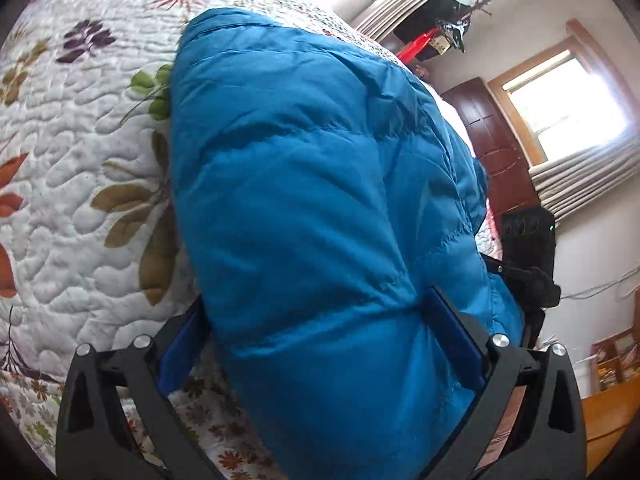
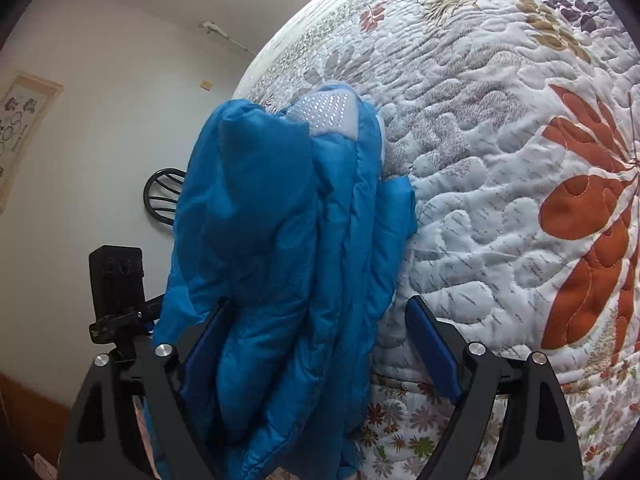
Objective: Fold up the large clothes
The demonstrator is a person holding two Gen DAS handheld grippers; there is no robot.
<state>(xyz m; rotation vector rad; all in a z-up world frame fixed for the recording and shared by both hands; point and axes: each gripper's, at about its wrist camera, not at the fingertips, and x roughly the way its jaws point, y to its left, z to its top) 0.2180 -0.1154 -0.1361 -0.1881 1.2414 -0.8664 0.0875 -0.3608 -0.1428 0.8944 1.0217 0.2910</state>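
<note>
A puffy blue jacket [image 1: 312, 184] lies bunched on the flowered quilt [image 1: 80, 184] of a bed. My left gripper [image 1: 316, 298] stands wide open, and the jacket's padded bulk fills the gap and touches both blue pads. In the right wrist view the jacket [image 2: 272, 220] is folded into thick layers, with a pale dotted lining [image 2: 330, 114] showing at its far end. My right gripper [image 2: 320, 302] is open. Its left finger [image 2: 204, 340] lies against the jacket's edge, and its right finger [image 2: 432, 348] hangs free over the quilt [image 2: 500, 220].
The other hand-held unit shows as a black block at the jacket's side [image 1: 528, 248] [image 2: 116, 280]. Beyond the bed are a dark wooden door [image 1: 496, 148], a bright window [image 1: 568, 100], a clothes rack [image 1: 440, 32] and a black chair back [image 2: 160, 196] by the wall.
</note>
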